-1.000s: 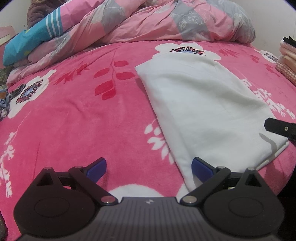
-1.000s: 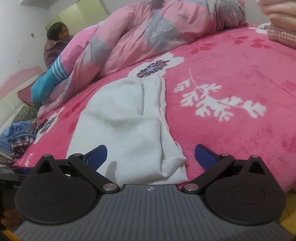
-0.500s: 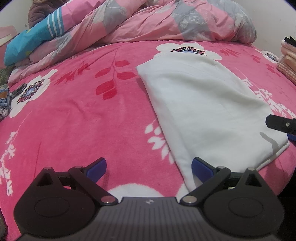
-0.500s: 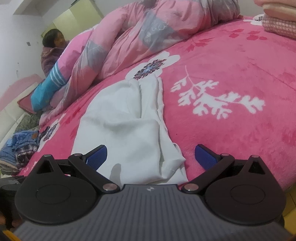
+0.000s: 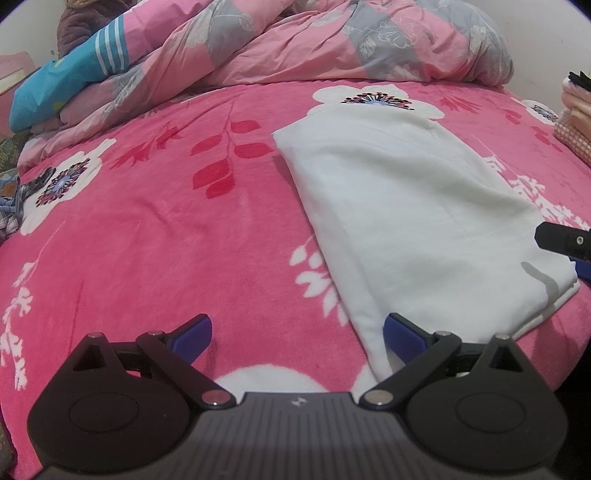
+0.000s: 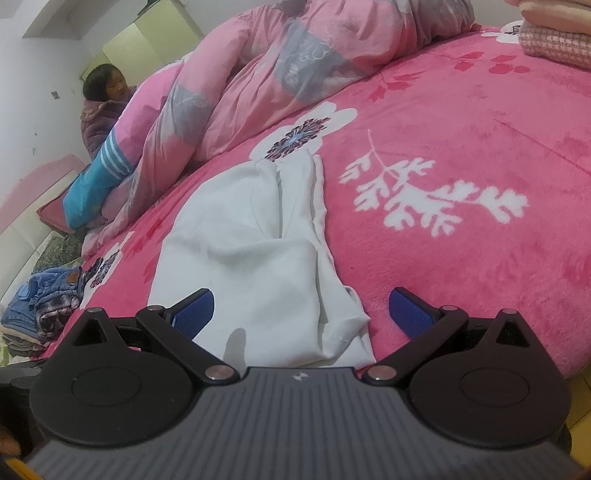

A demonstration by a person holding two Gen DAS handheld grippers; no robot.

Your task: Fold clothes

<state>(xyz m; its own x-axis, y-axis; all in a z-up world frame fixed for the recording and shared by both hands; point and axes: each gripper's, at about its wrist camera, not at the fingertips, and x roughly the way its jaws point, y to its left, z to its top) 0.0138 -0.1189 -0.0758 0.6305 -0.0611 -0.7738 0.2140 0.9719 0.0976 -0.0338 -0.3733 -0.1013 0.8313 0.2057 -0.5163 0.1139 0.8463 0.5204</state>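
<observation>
Bright pink fleece bedspread (image 5: 155,236) with white flowers and red leaf sprigs covers the bed and fills both of my views. At the far side a rumpled pink and grey floral quilt (image 5: 332,44) is heaped along the bed, with a turquoise garment with white stripes (image 5: 70,81) lying against its left end.

A white folded garment (image 5: 417,221) lies flat on the bedspread, running from a white flower print at the far end down to the near edge of the bed. Seen from the right wrist view, its right side is doubled over in long loose folds and its near corner is bunched.

My left gripper (image 5: 297,334) is spread wide and holds nothing. Its right blue pad sits at the near left corner of the white garment; I cannot tell whether it touches the cloth. Its left pad is over bare bedspread.

My right gripper (image 6: 301,310) is also spread wide and empty, straddling the near right corner of the garment: the left blue pad is over the white cloth, the right pad over pink bedspread just beside it. In the left wrist view one black finger of that gripper shows at the right edge, beside the garment's near right corner.

A stack of folded pinkish textiles (image 6: 554,33) sits at the far right. A pile of denim and plaid clothes (image 6: 40,306) lies at the left, off the bedspread. A person in a purple jacket (image 6: 99,114) sits beyond the quilt.
</observation>
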